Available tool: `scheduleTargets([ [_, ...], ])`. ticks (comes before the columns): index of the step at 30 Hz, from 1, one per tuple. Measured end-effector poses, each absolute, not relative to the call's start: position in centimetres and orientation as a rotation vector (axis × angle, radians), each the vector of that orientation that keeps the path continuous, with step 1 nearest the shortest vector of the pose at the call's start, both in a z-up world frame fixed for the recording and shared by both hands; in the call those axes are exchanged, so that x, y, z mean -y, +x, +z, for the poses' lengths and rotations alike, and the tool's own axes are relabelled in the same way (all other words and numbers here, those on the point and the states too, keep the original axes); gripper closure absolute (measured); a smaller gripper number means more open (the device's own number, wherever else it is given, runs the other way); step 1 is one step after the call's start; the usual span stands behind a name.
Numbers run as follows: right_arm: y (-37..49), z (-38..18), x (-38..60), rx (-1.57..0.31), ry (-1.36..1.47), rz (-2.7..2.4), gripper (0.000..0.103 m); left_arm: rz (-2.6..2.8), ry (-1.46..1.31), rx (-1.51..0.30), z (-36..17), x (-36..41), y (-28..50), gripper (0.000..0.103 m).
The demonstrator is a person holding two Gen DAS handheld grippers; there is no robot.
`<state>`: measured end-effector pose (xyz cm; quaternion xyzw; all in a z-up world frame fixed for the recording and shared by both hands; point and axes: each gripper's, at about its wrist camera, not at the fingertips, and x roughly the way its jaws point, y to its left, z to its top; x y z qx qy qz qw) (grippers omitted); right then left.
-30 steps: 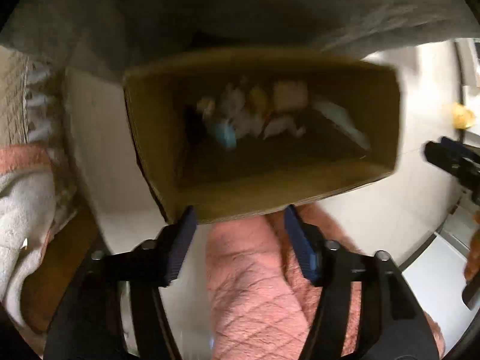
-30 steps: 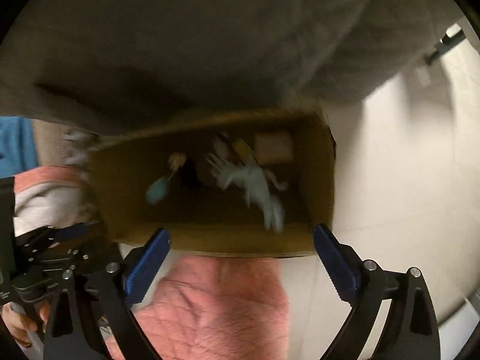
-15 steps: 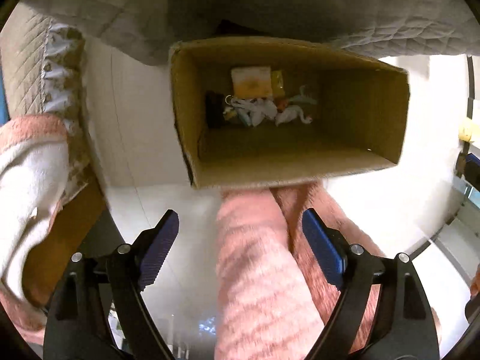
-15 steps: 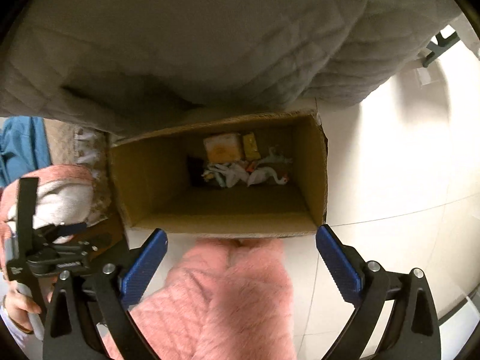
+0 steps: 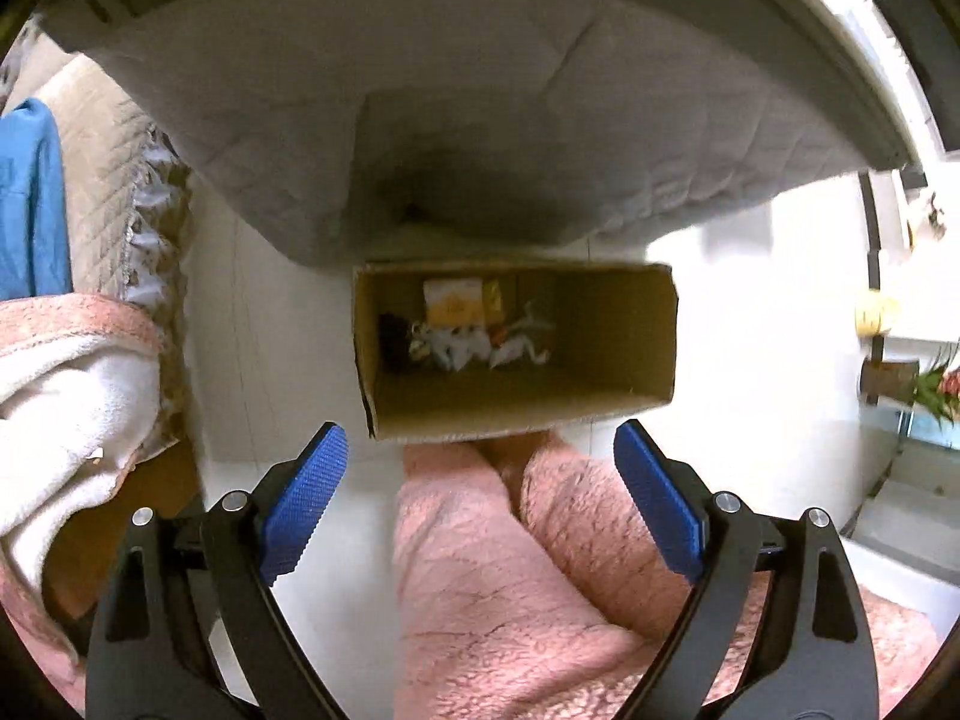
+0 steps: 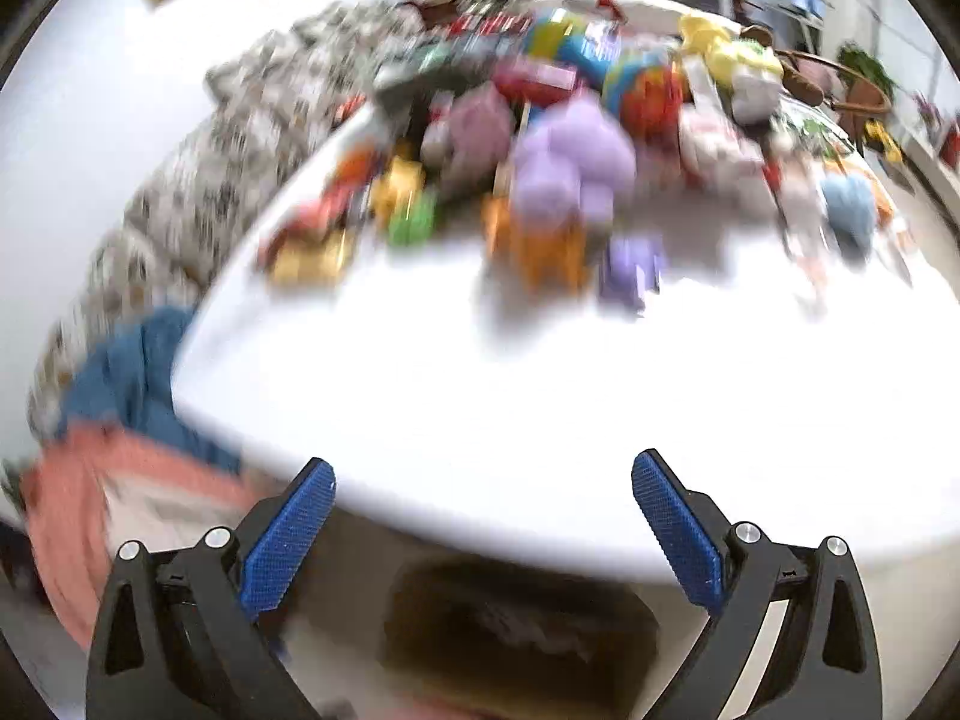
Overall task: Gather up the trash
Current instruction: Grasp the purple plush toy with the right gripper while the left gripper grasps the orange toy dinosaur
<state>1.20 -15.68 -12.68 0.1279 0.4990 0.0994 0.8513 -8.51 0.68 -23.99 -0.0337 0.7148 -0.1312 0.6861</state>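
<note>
A brown cardboard box [image 5: 612, 336] stands open on the pale floor under the edge of a grey quilted cover [image 5: 480, 120]. Crumpled white paper and wrappers [image 5: 474, 342] and a yellow-white packet [image 5: 453, 303] lie at its bottom. High above the box, my left gripper [image 5: 480, 480] points down with its jaws still opening and nothing between them. My right gripper [image 6: 483, 522] is open and empty, facing a white table top [image 6: 540, 390]. The box [image 6: 516, 624] shows as a dark blur low between its fingers.
Pink fleece-clad legs [image 5: 540, 570] stand just below the box. A white and pink towel [image 5: 66, 396] and a blue cloth [image 5: 30, 204] lie at left. Blurred colourful toys and packets [image 6: 570, 168] crowd the far half of the table, with a patterned sofa [image 6: 198, 180] behind.
Both grippers have risen away from the box, which now looks smaller. The left jaws have widened. The right gripper has swung up from the box to face the table top.
</note>
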Motion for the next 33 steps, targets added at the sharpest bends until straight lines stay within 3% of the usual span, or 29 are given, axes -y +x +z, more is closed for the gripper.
scheduleTargets([
  [8, 15.6, -15.3, 18.7, -1.118, 0.449, 0.001, 0.006, -0.201, -0.18, -1.569, -22.3, -3.3, -9.3, 0.015],
  [9, 16.2, -15.6, 18.9, -1.127, 0.46, -0.001, 0.016, -0.195, -0.18, -1.568, -22.2, -3.5, -9.3, 0.015],
  [10, 16.4, -15.8, 19.1, -1.143, 0.479, 0.01, 0.035, -0.183, -0.179, -1.564, -22.0, -3.8, -9.4, 0.015],
  [13, 15.6, -15.3, 19.3, -1.147, 0.472, 0.012, 0.036, -0.179, -0.205, -1.554, -21.8, -4.1, -9.3, 0.015],
  [23, 3.7, -7.5, 23.4, -0.92, 0.532, 0.183, 0.035, -0.262, -0.142, -1.406, -16.2, -0.9, -4.2, 0.015],
  [28, -4.7, -6.0, 25.6, -0.857, 0.536, 0.158, 0.035, -0.388, -0.161, -1.275, -9.7, 5.1, 2.2, 0.015],
  [33, -11.1, -5.8, 27.7, -0.845, 0.51, 0.095, 0.034, -0.28, -0.171, -1.224, -8.5, 9.9, 10.3, 0.015],
])
